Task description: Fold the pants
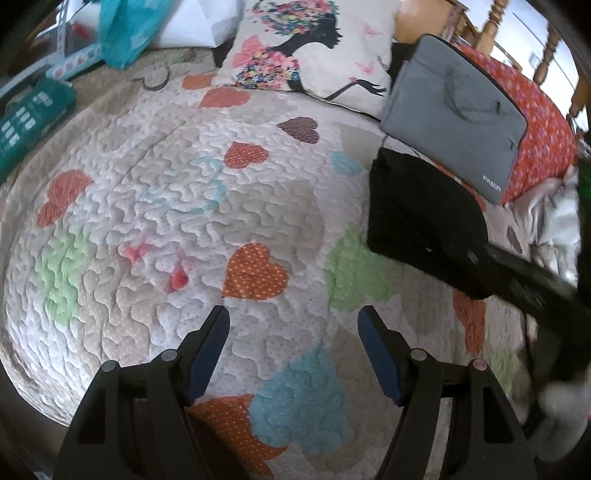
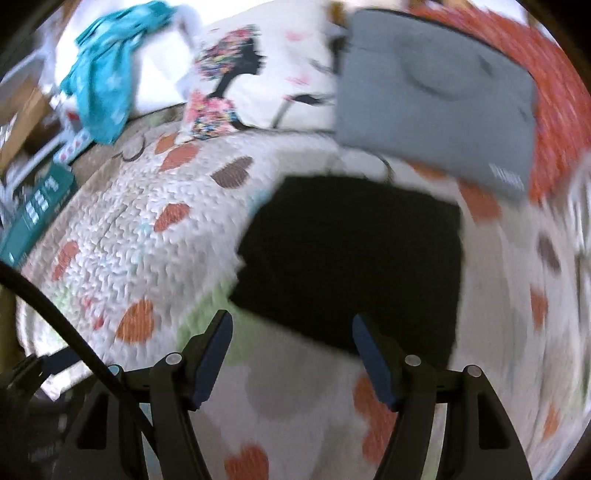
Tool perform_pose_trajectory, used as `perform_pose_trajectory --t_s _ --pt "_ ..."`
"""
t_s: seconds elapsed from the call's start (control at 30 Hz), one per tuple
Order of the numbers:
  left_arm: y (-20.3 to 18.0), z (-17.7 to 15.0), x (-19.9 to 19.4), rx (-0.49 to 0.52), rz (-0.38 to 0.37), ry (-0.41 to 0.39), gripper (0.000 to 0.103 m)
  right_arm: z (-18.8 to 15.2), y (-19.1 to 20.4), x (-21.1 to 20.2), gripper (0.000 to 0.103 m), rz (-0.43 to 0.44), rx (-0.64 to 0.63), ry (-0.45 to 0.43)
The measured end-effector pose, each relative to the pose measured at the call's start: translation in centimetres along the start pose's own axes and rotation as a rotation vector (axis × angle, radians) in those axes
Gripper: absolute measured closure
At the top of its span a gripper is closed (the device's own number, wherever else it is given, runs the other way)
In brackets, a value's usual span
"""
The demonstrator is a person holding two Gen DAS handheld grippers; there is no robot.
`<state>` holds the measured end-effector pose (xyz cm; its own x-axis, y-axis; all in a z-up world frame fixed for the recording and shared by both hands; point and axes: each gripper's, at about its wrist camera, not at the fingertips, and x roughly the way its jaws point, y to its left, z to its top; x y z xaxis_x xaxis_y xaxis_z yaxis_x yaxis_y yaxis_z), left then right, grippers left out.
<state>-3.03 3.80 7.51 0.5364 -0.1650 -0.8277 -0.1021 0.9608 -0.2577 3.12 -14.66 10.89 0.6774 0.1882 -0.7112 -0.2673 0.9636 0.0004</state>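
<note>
The black pants [image 2: 351, 254] lie folded into a compact rectangle on the heart-patterned quilt [image 1: 192, 206]. In the left wrist view the pants [image 1: 421, 214] sit at the right, with the other gripper's dark body partly over their near corner. My left gripper [image 1: 293, 314] is open and empty above bare quilt, left of the pants. My right gripper [image 2: 291, 319] is open and empty, just above the near edge of the pants. The right wrist view is motion-blurred.
A grey laptop sleeve [image 1: 458, 107] lies just behind the pants. A printed pillow [image 1: 314, 48] sits at the head of the bed. A teal cloth [image 1: 122, 29] and a green box [image 1: 26, 122] are at the left. A red floral cover [image 1: 543, 122] is at the right.
</note>
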Motion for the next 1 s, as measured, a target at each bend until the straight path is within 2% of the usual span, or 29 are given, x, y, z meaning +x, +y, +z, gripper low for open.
perform_pose_trajectory --t_s 0.1,0.2,0.33,0.4,0.47,0.53,0.57,0.63,0.67,0.73,0.77,0.8,0.83,0.93,1.0 --pt "1.0 0.3 0.1 -0.022 -0.002 0.001 0.032 2.0 1.8 2.1 0.031 -0.009 -0.063 0.028" --pt "1.8 0.6 0.1 -0.037 -0.003 -0.002 0.032 2.6 1.4 2.3 0.031 0.022 -0.004 0.026" --pt "2.1 0.9 0.3 -0.024 -0.006 -0.011 0.032 0.6 0.2 1.2 0.031 0.02 0.039 0.051" --pt "1.2 0.9 -0.4 0.024 0.038 -0.059 0.032 -0.8 0.1 0.6 0.031 0.001 0.028 0.065" --pt "-0.1 0.7 -2.1 0.069 0.127 -0.162 0.032 -2.3 0.0 -0.1 0.031 -0.026 0.02 0.078" --pt "-1.6 0.3 -4.9 0.121 0.205 -0.326 0.032 -4.1 -0.3 -1.5 0.031 -0.039 0.042 0.062" --pt "-2.5 -0.1 -6.9 0.145 0.232 -0.435 0.022 -4.8 -0.6 -2.2 0.03 -0.032 0.06 0.051" --pt "-3.6 -0.5 -9.2 0.165 0.234 -0.548 0.0 -6.5 -1.1 -3.6 0.028 -0.025 0.1 0.034" --pt "-4.2 -0.9 -10.4 0.167 0.23 -0.612 0.0 -7.4 -1.4 -4.3 0.027 -0.025 0.122 0.029" --pt "-5.0 -1.7 -11.3 0.159 0.23 -0.676 0.0 -8.6 -1.9 -5.1 0.026 -0.02 0.155 0.029" --pt "-5.6 -1.8 -11.3 0.165 0.215 -0.667 0.0 -9.0 -2.1 -5.3 0.025 -0.017 0.168 0.034" --pt "-5.9 -1.7 -10.9 0.18 0.182 -0.622 0.0 -9.5 -2.3 -5.4 0.025 -0.014 0.184 0.041" --pt "-6.3 -1.4 -10.0 0.198 0.12 -0.519 0.0 -10.0 -2.5 -5.5 0.025 -0.01 0.198 0.047" --pt "-6.6 -1.0 -6.8 0.19 0.049 -0.268 0.0 -11.1 -2.9 -5.8 0.025 -0.028 0.219 0.052" --pt "-6.7 -1.2 -5.1 0.182 0.028 -0.166 0.0 -11.7 -3.1 -5.8 0.025 -0.036 0.223 0.058"
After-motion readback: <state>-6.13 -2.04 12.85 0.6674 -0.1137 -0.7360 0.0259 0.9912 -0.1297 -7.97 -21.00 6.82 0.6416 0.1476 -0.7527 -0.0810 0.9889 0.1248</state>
